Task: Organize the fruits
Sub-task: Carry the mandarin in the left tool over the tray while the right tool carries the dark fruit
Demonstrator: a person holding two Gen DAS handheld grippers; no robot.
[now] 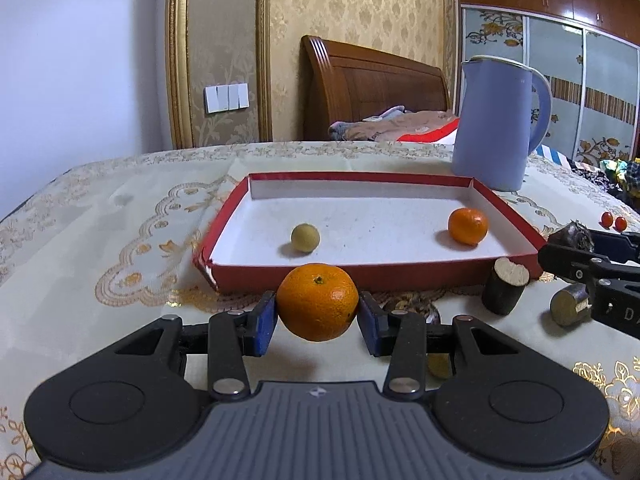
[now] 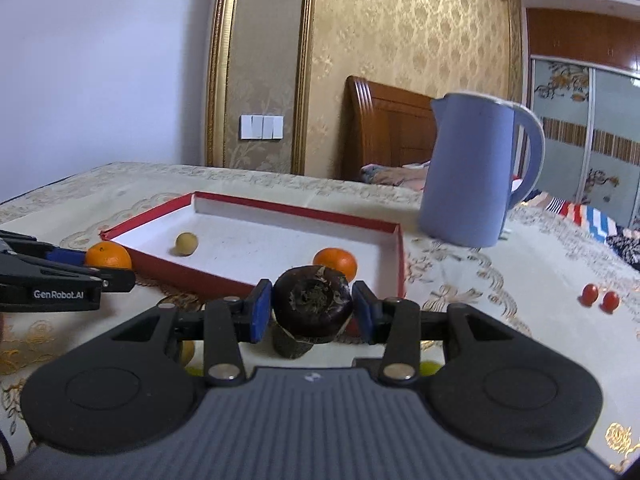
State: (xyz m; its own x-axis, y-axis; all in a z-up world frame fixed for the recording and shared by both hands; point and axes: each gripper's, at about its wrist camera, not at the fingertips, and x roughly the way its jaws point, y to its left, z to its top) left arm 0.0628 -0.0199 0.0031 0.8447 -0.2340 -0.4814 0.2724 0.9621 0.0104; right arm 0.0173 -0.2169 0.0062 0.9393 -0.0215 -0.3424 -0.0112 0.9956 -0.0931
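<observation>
Table (image 1: 100, 216): we see a cream cloth with gold embroidery covering it, and everything below sits on it.
Kettle (image 1: 496, 120): our largest item, a pale blue jug with a handle, standing upright at about 1 o'clock in our left view, just beyond the tray's far right corner.
Tray (image 1: 360, 276): a shallow red box with a white floor, straight ahead at 12 o'clock from our left gripper.
Left gripper (image 1: 318, 316): we have it clenched on the mandarin, both blue pads pressed to its sides.
Right gripper (image 2: 312, 312): we have it clamped on a dark fruit, pads tight against it; it enters our left view at 3 o'clock.
Mandarin (image 1: 318, 307): held clear of the cloth, just in front of the tray's near wall.
Dark fruit (image 2: 313, 306): round, brown-black, with a dried calyx facing our right camera; held just before the tray's near right corner.
Second mandarin (image 1: 468, 226): inside the tray, toward 2 o'clock, near the right wall.
Dark stubs (image 1: 505, 285): two short cut cylinders on the cloth, at the tray's near right corner.
Small pale fruit (image 1: 305, 238): inside the tray, left of centre.
Red berries (image 2: 599, 298): a pair touching, on the cloth at 3 o'clock in our right view, well apart from the tray.
</observation>
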